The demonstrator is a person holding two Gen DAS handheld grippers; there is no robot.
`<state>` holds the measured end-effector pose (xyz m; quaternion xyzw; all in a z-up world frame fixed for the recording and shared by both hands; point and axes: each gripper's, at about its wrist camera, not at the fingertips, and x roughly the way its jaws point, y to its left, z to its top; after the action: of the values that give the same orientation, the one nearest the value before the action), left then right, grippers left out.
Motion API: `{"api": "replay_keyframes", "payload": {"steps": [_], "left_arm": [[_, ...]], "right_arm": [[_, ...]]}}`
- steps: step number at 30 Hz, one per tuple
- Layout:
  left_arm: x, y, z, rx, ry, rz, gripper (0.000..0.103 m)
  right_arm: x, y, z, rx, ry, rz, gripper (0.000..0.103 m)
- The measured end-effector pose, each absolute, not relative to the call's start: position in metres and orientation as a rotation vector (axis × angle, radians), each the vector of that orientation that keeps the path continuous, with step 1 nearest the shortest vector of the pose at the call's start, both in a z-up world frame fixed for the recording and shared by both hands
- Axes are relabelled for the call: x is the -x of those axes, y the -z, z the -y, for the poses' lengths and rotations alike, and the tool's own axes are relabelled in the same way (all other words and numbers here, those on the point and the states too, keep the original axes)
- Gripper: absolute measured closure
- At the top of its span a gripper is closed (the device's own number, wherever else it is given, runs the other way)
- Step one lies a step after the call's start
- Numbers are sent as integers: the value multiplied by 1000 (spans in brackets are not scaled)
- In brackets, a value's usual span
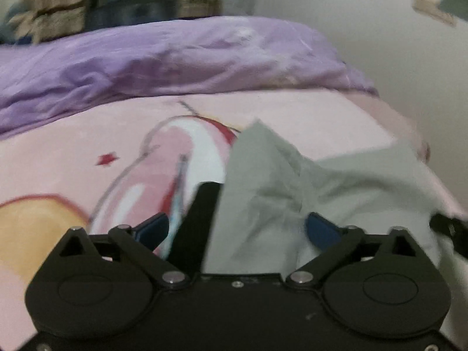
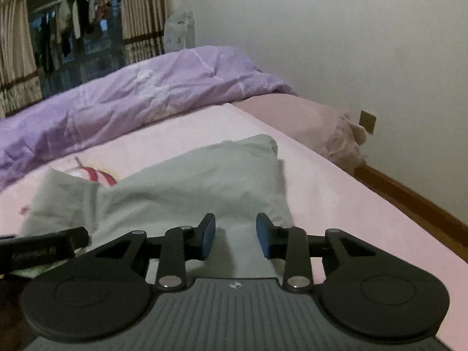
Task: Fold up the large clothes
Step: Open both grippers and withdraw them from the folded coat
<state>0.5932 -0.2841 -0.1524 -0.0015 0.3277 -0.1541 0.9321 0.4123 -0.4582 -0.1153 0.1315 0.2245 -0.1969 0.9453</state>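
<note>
Grippers, nearest: the left gripper (image 1: 237, 228) is spread wide, blue pads clear of the cloth; the right gripper (image 2: 235, 238) is part open, nothing clamped between its pads. Beneath and just beyond both, a pale grey-green soft cotton garment (image 2: 187, 187) is laid on the pink printed bedsheet (image 2: 321, 193), bunched and creased, one flap raised. Folding is judged barely begun; flattening and folds remain. Farthest, a rumpled lilac quilt (image 2: 131, 99) is heaped.
</note>
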Motion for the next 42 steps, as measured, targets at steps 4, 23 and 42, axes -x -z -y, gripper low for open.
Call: {"api": "replay_keyframes", "payload": {"steps": [4,23,42], "left_arm": [[-545,124,250,-4,394,-598,3],[-390,143,196,-214,488,-715,0],[-330,123,177,-305,471,-735,0]], "right_arm": [[-351,90,433,-244,393,-364,44],[-252,107,362,-252,342,-572,32],[-217,93,335,-210,461,-693,6]]}}
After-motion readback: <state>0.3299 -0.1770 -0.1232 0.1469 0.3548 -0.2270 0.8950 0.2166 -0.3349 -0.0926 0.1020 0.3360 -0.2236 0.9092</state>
